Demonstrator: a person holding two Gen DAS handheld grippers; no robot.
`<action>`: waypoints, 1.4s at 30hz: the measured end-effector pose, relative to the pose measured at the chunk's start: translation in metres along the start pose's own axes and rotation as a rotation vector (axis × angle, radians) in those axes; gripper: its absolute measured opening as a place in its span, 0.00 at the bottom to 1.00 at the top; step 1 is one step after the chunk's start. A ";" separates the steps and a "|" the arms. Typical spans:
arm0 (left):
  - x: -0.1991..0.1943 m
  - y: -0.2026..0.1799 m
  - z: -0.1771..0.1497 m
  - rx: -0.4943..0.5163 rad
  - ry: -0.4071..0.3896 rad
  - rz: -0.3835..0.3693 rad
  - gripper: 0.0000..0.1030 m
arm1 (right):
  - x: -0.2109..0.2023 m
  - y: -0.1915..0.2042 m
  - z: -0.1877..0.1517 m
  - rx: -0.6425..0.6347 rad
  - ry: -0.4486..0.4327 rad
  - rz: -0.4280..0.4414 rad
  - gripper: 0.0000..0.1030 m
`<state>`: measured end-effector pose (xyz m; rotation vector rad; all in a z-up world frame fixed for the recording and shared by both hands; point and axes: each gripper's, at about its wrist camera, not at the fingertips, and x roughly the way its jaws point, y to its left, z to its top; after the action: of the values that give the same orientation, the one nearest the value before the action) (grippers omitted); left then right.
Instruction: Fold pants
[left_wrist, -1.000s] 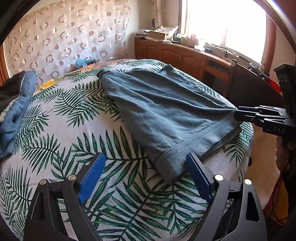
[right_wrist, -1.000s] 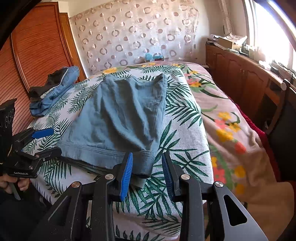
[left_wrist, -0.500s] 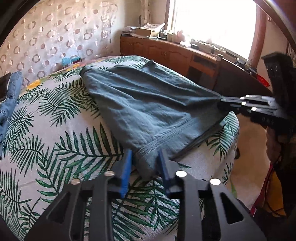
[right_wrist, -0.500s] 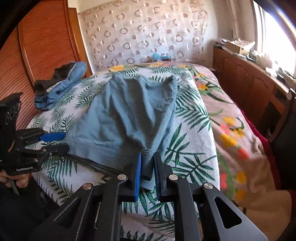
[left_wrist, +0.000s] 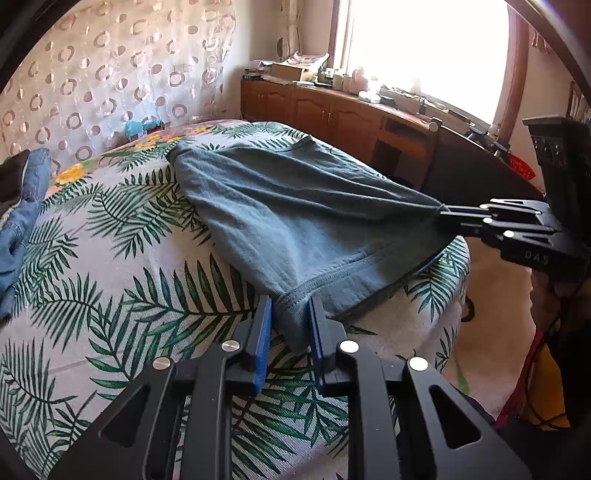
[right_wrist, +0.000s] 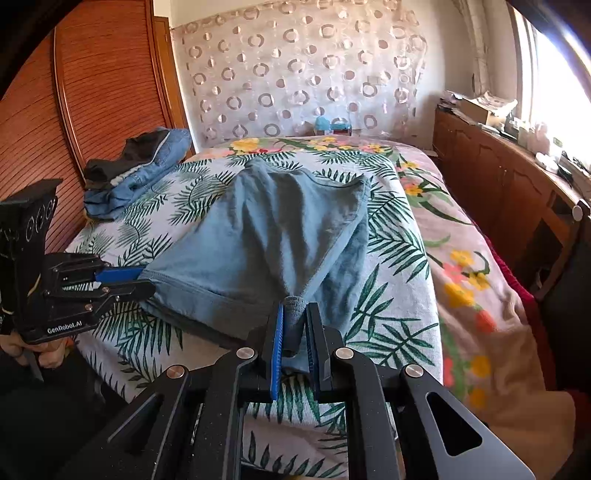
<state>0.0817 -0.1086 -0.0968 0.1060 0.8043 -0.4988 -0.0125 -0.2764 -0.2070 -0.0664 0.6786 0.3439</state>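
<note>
The blue-grey pants (left_wrist: 295, 206) lie on the bed, also in the right wrist view (right_wrist: 273, 236), with the hemmed near edge lifted off the cover. My left gripper (left_wrist: 290, 314) is shut on the near left corner of that edge. My right gripper (right_wrist: 294, 314) is shut on the near right corner, the cloth bunched between its blue pads. Each gripper shows in the other's view: the right one (left_wrist: 443, 214) at the right, the left one (right_wrist: 144, 277) at the left.
The bed has a palm-leaf cover (left_wrist: 110, 280) and a floral blanket (right_wrist: 461, 258) on its right side. A pile of denim and dark clothes (right_wrist: 136, 166) lies at the far left by the wooden wardrobe (right_wrist: 74, 110). A wooden cabinet (left_wrist: 332, 118) runs under the window.
Both grippers closed from open onto the pants' near corners and raised the edge off the bed. The cloth is now pulled taut between them.
</note>
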 end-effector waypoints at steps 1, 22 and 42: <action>0.002 0.000 -0.001 -0.001 0.008 -0.002 0.20 | 0.003 0.000 -0.001 -0.007 0.010 -0.010 0.11; 0.013 0.009 -0.010 -0.036 0.030 -0.011 0.22 | 0.034 -0.017 -0.011 0.093 0.070 -0.032 0.35; -0.011 0.010 -0.002 -0.030 -0.036 -0.046 0.15 | 0.029 -0.013 -0.010 0.057 0.029 0.050 0.15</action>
<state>0.0790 -0.0954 -0.0914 0.0507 0.7802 -0.5304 0.0065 -0.2816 -0.2331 -0.0003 0.7191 0.3723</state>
